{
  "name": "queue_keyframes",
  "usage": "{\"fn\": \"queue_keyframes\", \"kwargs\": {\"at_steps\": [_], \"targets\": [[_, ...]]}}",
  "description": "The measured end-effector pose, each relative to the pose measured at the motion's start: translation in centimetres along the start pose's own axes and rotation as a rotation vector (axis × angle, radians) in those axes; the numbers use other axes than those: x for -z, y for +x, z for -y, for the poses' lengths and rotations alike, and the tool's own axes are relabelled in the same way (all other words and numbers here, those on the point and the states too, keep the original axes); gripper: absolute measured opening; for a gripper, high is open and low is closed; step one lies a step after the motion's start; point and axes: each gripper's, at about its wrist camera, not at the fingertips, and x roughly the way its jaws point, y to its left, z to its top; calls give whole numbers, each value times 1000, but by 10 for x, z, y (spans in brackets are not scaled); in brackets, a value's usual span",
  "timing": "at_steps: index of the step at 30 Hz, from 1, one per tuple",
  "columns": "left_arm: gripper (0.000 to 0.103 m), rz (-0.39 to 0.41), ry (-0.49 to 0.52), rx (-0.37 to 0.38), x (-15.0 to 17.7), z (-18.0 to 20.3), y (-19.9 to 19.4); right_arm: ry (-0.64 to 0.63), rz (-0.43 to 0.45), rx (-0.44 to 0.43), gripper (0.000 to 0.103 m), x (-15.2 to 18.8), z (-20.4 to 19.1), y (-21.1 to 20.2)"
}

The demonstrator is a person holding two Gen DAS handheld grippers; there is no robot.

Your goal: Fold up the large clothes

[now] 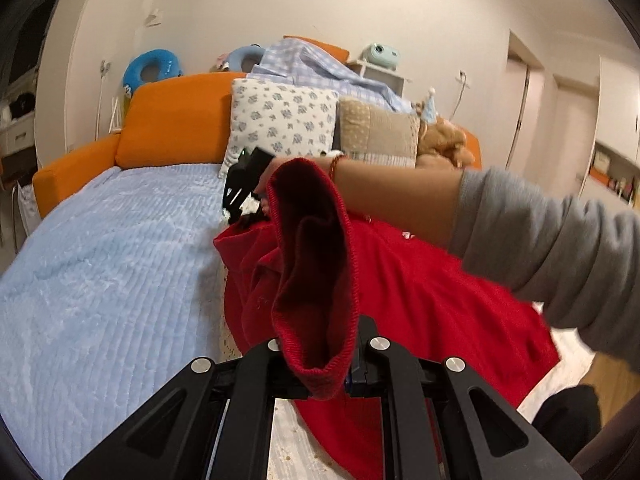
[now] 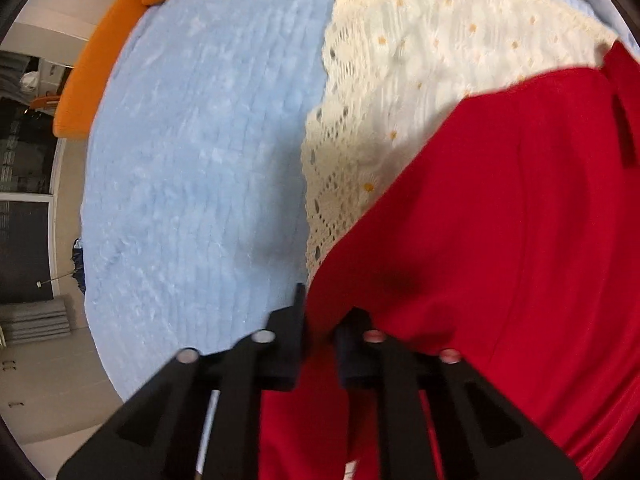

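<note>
red garment (image 2: pixel 500 240): matt knit, ribbed cuff | blue blanket (image 2: pixel 200 140): plush, ridged | cream cloth (image 2: pixel 400 60): openwork lace

Left wrist view level across the bed (image 1: pixel 100 260); right steeply downward, close; shared red garment (image 2: pixel 500 240).

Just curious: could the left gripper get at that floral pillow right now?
Probably not: the left gripper is shut on the red garment's cuff, and the person's forearm crosses before the floral pillow.

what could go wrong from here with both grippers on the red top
1. The left gripper pinches only the ribbed cuff; it may slip out.
2. The right gripper bites the red top right at its edge, a thin hold.
3. The lace cloth underneath could drag along.
</note>
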Motion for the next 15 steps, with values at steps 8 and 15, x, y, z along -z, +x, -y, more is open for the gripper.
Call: {"fn": "queue_keyframes", "kwargs": {"at_steps": [8,15], "targets": [[15,-27,234,75,-5,87,16,-23,94,-117,8,-5,51,-84],[18,-197,452,179,26,187,70,32,114,-138,8,6,147,-112]]}}
